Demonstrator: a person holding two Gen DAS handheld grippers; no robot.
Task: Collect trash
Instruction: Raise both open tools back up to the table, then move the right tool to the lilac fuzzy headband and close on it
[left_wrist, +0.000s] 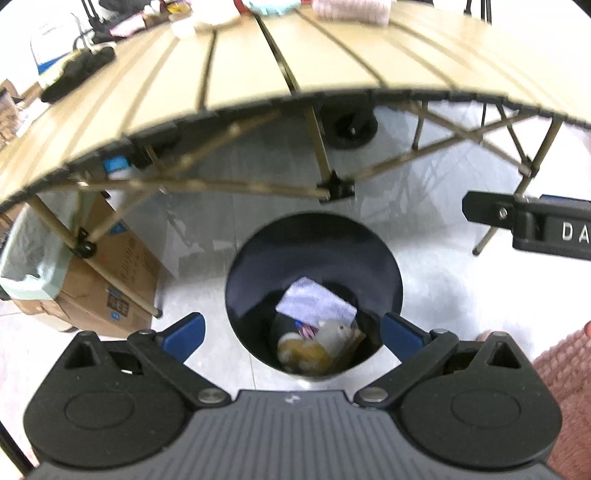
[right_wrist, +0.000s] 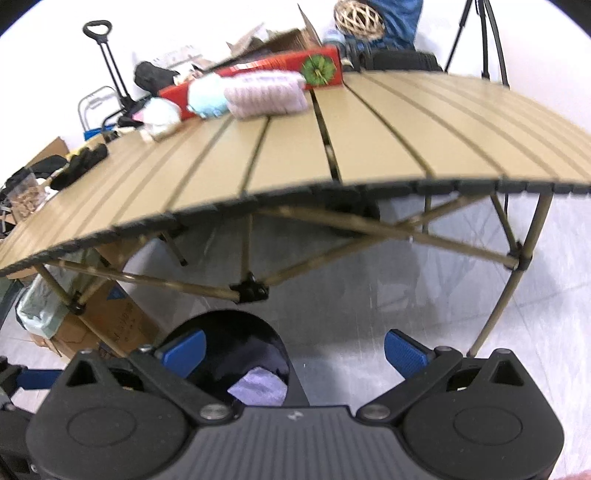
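Note:
A black trash bin (left_wrist: 243, 269) stands on the white floor in front of the folding table. Inside lie a white tissue (left_wrist: 314, 301), a crumpled yellow-and-white wrapper (left_wrist: 317, 347) and other scraps. My left gripper (left_wrist: 291, 332) is open and empty, right above the bin's mouth. My right gripper (right_wrist: 293, 350) is open and empty, a little to the right of the bin (right_wrist: 236, 332), where the tissue (right_wrist: 260, 387) shows. The right gripper also shows at the right edge of the left wrist view (left_wrist: 480, 208).
The slatted tan table (right_wrist: 369, 147) carries a pink cloth (right_wrist: 266, 94), a light blue plush (right_wrist: 207, 98), a red box (right_wrist: 280, 66) and black gloves (right_wrist: 79, 164). A cardboard box (left_wrist: 110, 280) and a bag-lined bin (left_wrist: 26, 258) stand left under the table.

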